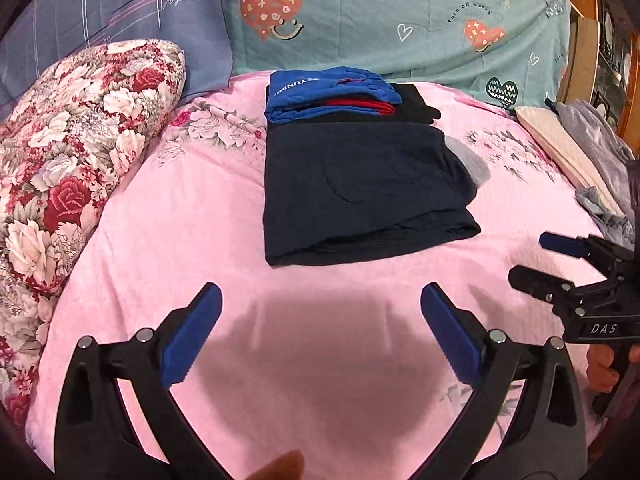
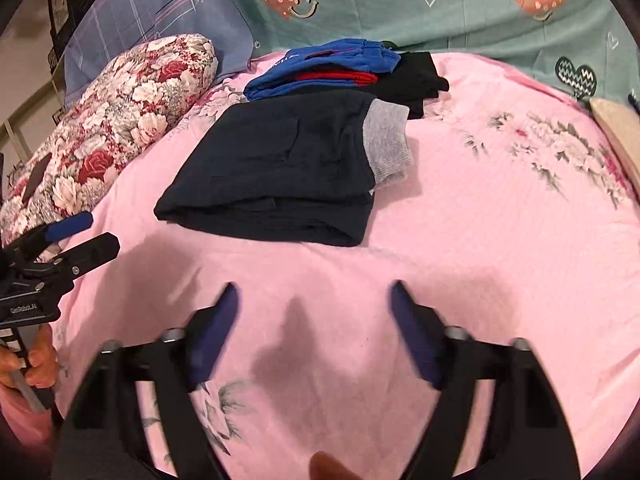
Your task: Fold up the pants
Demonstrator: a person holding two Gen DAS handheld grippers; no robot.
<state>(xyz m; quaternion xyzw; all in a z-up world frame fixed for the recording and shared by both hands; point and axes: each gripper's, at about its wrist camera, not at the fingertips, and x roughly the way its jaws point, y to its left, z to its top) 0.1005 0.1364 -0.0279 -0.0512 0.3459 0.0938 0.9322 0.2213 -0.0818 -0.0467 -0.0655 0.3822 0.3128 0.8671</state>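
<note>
Dark navy pants (image 1: pixel 360 192) lie folded into a rectangle on the pink bedspread (image 1: pixel 168 240); they also show in the right wrist view (image 2: pixel 280 172) with a grey cuff (image 2: pixel 390 144) sticking out at the right. My left gripper (image 1: pixel 320 300) is open and empty, held above the bedspread in front of the pants. My right gripper (image 2: pixel 314 300) is open and empty, also short of the pants. The right gripper shows at the right edge of the left wrist view (image 1: pixel 536 256); the left gripper shows at the left edge of the right wrist view (image 2: pixel 88 232).
Behind the pants lies a stack of folded clothes, blue with red (image 1: pixel 328 92) and black (image 1: pixel 416 106). A floral quilt roll (image 1: pixel 76 152) lies at the left. Grey and cream clothes (image 1: pixel 580 156) lie at the right. Pillows (image 1: pixel 400 12) stand along the back.
</note>
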